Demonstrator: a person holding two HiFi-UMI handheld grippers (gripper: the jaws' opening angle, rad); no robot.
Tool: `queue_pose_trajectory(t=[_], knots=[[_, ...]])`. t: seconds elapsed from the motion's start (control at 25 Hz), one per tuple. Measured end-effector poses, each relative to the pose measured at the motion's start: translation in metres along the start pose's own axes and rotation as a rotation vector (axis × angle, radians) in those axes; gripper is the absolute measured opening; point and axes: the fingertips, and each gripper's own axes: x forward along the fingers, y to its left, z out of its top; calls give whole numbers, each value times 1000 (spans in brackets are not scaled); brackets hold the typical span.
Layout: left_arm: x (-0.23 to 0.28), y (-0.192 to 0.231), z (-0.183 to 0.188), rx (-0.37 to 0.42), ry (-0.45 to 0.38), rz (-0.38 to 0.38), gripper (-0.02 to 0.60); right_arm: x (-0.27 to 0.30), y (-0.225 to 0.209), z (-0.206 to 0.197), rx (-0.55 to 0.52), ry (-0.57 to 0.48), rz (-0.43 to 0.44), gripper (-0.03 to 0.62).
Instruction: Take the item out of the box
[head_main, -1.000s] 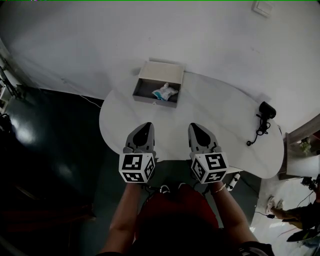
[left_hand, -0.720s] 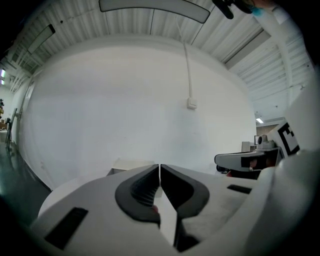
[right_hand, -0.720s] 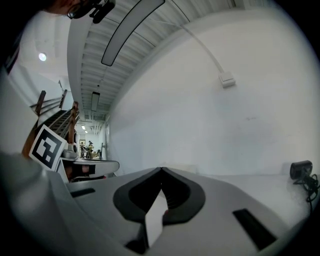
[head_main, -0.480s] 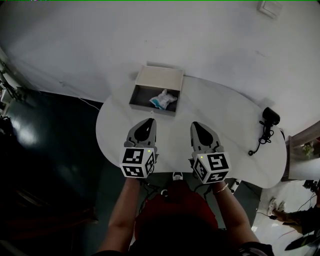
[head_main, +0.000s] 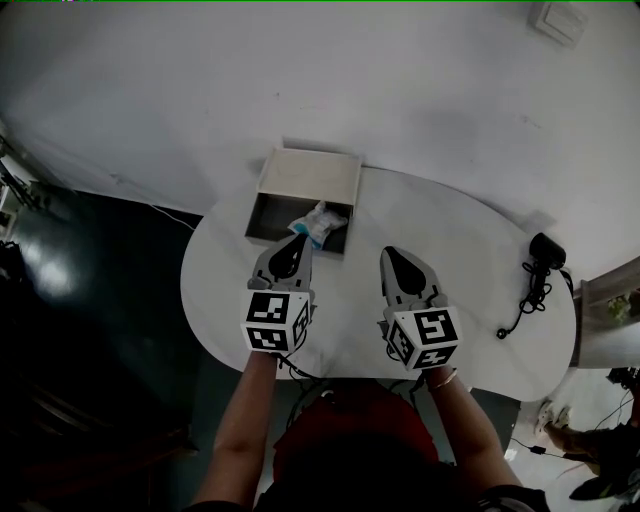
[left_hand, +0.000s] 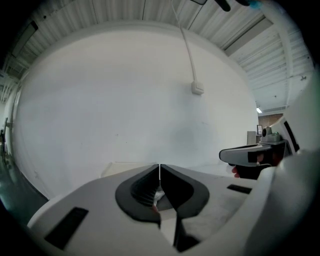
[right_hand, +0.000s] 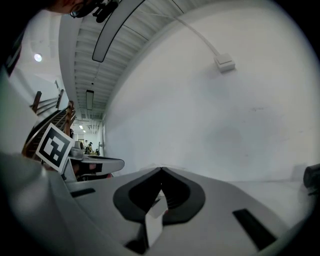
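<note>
An open grey box (head_main: 267, 218) with its pale lid (head_main: 308, 176) raised stands at the far left of the white table (head_main: 470, 290). Inside lies a crumpled white and blue packet (head_main: 314, 224), leaning toward the box's near right wall. My left gripper (head_main: 294, 245) is shut with nothing in it, its tip just short of the box's near wall, below the packet. In the left gripper view the jaws (left_hand: 159, 166) meet in a thin line. My right gripper (head_main: 391, 253) is to the right of the box over bare table, and its jaws (right_hand: 161, 170) also meet, empty.
A black hair dryer (head_main: 546, 251) with its cord (head_main: 520, 305) lies at the table's right end. A white wall rises behind the table, with a switch plate (head_main: 560, 20) high up. Dark floor lies to the left.
Both grippers have moved forward toward the box. The left tip now sits right at the box's near wall. Both stay shut.
</note>
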Motion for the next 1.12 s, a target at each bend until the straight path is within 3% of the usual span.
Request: queue_pose_trajectory(t=[0.44, 0.64, 0.8, 1.12], knots=[[52, 4, -18, 61, 131, -38, 29, 37, -22, -9, 19, 41, 21, 14], [66, 9, -30, 72, 199, -48, 118, 46, -31, -16, 32, 65, 20, 14], [78, 10, -39, 94, 255, -70, 152, 52, -37, -20, 39, 78, 17, 14], [102, 18, -60, 211, 386, -91, 209, 60, -47, -31, 45, 109, 6, 14]])
